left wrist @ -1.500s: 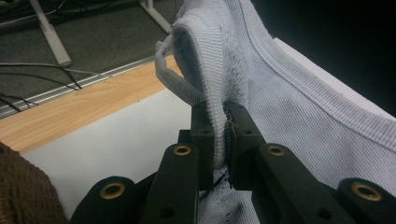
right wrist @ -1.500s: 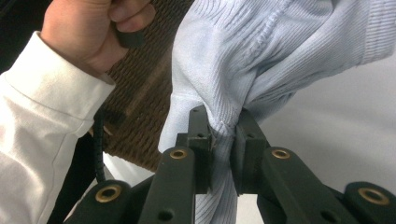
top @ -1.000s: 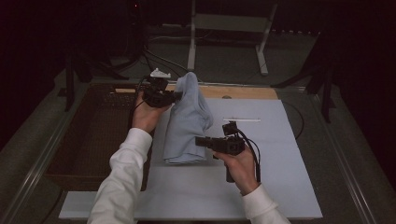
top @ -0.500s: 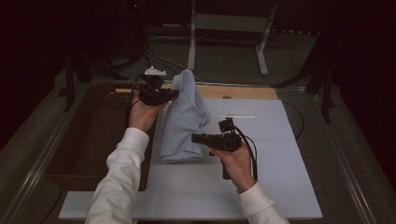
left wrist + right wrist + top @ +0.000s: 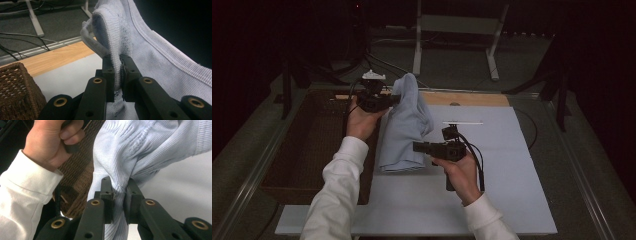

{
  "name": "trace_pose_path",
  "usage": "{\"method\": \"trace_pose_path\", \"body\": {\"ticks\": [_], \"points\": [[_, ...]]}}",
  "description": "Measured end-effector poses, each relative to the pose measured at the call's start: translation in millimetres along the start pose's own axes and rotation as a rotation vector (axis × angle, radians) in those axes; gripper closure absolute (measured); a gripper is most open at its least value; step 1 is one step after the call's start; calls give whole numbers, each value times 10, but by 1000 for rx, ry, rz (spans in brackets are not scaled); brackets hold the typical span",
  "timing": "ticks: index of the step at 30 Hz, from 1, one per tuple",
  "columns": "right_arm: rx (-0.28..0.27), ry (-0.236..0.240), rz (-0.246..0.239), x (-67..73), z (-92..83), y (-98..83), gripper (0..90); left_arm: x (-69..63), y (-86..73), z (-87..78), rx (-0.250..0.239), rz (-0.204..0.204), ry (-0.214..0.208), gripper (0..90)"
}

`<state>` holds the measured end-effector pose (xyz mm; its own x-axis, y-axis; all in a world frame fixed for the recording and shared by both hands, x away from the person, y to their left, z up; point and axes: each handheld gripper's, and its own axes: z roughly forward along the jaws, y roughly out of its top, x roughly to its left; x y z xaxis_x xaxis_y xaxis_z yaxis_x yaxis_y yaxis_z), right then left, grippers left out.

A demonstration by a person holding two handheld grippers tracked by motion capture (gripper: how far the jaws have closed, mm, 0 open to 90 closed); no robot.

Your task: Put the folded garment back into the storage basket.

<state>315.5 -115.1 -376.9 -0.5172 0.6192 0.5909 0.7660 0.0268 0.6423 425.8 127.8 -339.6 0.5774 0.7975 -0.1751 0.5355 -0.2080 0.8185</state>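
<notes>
My left gripper is raised over the far left part of the white board, its jaws clamped on a ribbed edge of the pale blue garment; in the left gripper view the fabric is pinched flat between the two black jaws and arches up above them. My right gripper sits lower and nearer to me, pointing left, and its jaws are closed on a bunched fold of the same garment partway down. The cloth hangs between my two grips, with its lower end resting on the board. Beside the board on my left is a brown wicker basket, its woven corner showing in the left gripper view. My left hand and white sleeve show in the right gripper view, in front of the basket weave. A strip of bare wood lies along the board's far edge
</notes>
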Motion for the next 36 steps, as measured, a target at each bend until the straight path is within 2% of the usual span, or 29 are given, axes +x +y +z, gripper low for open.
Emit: {"method": "trace_pose_path", "body": {"ticks": [11, 27, 36], "points": [[-3, 14, -4, 82, 68, 45, 801, 43, 47, -98, -8, 4, 8, 835], [-15, 46, -25, 277, 106, 153, 801, 76, 86, -212, -28, -2, 13, 835], [-11, 75, -31, 405, 207, 201, 801, 120, 74, -306, -35, -6, 26, 835]]}}
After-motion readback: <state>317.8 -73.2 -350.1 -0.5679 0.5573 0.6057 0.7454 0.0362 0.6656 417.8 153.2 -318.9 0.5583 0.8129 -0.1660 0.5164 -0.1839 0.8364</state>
